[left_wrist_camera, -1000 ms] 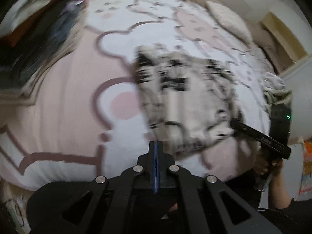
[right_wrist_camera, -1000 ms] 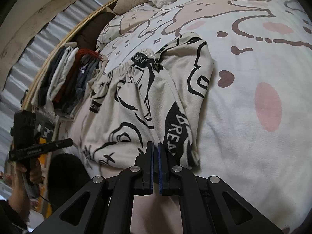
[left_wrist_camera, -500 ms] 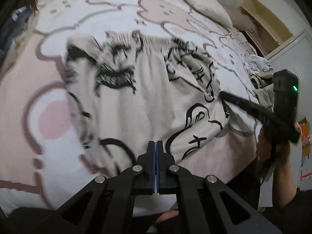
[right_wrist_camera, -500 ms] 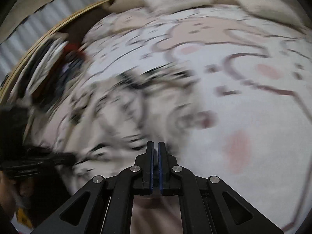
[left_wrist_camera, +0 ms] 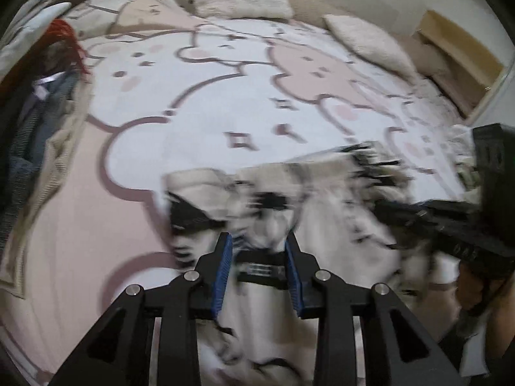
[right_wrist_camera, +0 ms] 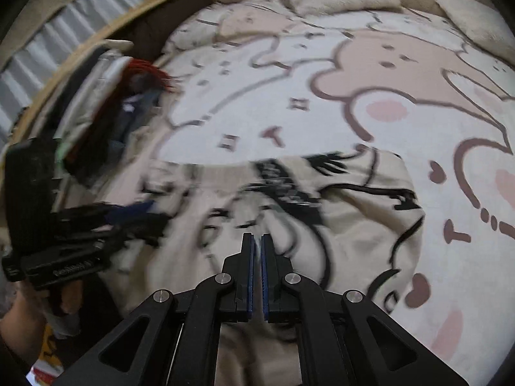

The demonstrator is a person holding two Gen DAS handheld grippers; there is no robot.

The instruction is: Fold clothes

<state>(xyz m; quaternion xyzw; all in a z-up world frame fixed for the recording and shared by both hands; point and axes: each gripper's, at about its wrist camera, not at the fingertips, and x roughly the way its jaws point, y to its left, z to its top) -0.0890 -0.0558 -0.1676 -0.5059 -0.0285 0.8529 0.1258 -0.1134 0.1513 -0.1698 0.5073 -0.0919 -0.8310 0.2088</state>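
Cream printed shorts (right_wrist_camera: 347, 225) lie at the near edge of the bed (right_wrist_camera: 402, 74), beside the clothes pile (right_wrist_camera: 106, 103). The left gripper (left_wrist_camera: 257, 241) hangs over them with jaws opening, cloth between them ungripped; the right gripper (right_wrist_camera: 257, 251) is closed, empty, apparently poised for a fold.

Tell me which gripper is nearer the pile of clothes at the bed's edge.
Left. The left gripper, fingers opening over the printed garment, sits beside the clothes pile; the right gripper is farther along the garment.
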